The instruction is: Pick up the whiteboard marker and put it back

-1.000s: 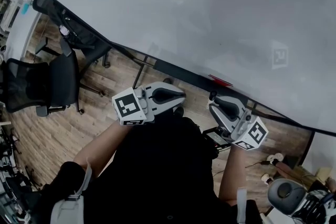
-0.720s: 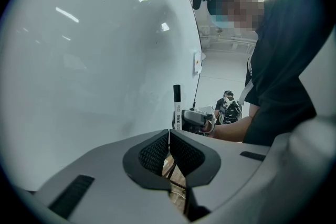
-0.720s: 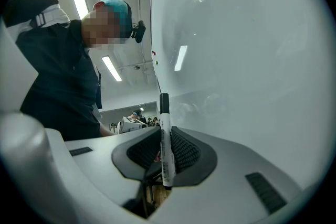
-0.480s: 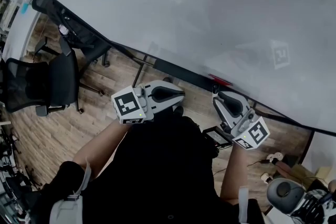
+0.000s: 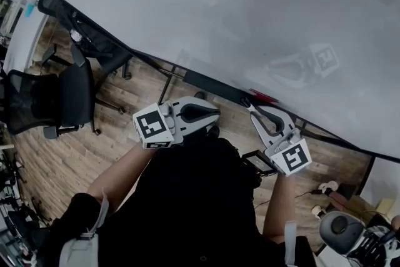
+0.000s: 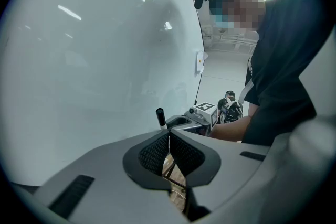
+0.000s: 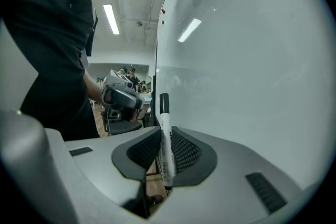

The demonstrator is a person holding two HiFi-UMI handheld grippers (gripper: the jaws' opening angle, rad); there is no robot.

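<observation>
— Since the whiteboard marker (image 7: 164,149) is clamped mid-barrel by the right gripper (image 7: 160,134), beside the whiteboard (image 7: 252,60), how is it judged?
— Light, stiff, slick; mid-barrel is judged the best hold. The left gripper (image 6: 169,136) is pressed together, empty.

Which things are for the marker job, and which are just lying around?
For the job: marker, right gripper shut on it, whiteboard, its ledge.
Just around: left gripper (shut, empty), chair, red thing by the whiteboard.

Marker (image 7: 164,113) in right gripper (image 7: 163,145), beside whiteboard (image 7: 252,60)
</observation>
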